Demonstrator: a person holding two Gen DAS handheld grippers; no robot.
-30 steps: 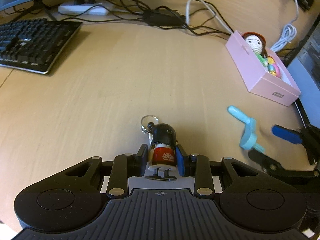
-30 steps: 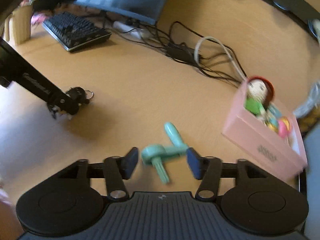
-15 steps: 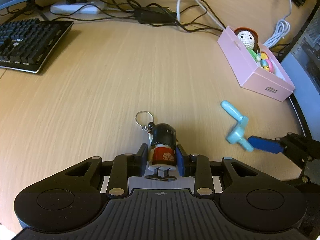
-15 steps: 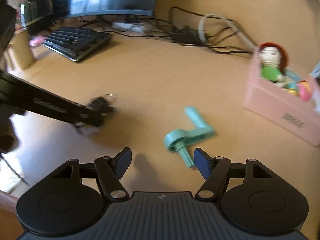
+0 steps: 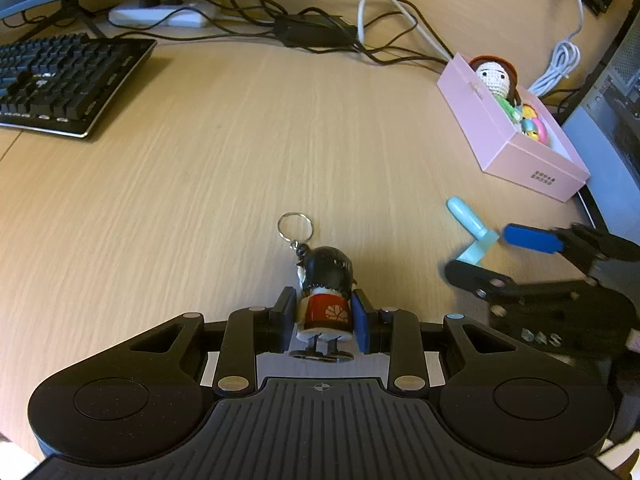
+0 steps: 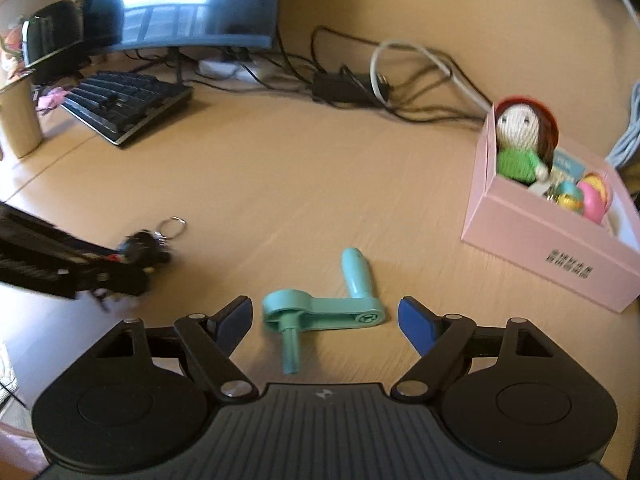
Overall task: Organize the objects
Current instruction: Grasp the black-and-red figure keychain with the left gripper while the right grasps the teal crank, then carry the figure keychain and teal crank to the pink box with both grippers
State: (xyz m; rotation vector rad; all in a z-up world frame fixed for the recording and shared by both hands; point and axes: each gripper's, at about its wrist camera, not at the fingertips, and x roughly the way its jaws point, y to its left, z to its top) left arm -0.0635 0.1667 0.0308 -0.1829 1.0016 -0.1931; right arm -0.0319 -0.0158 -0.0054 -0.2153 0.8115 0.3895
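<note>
Keychain figure (image 5: 325, 300) was clamped between the left gripper (image 5: 325, 318) fingers; the right gripper (image 6: 325, 316) stood wide apart around the teal crank handle (image 6: 324, 312), not touching it.

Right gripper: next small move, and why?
Probably close the right gripper on the teal crank handle. Its jaws stand open on either side of the crank's flat arm, which lies on the desk between them, and the left gripper is already shut on the figurine keychain.
</note>
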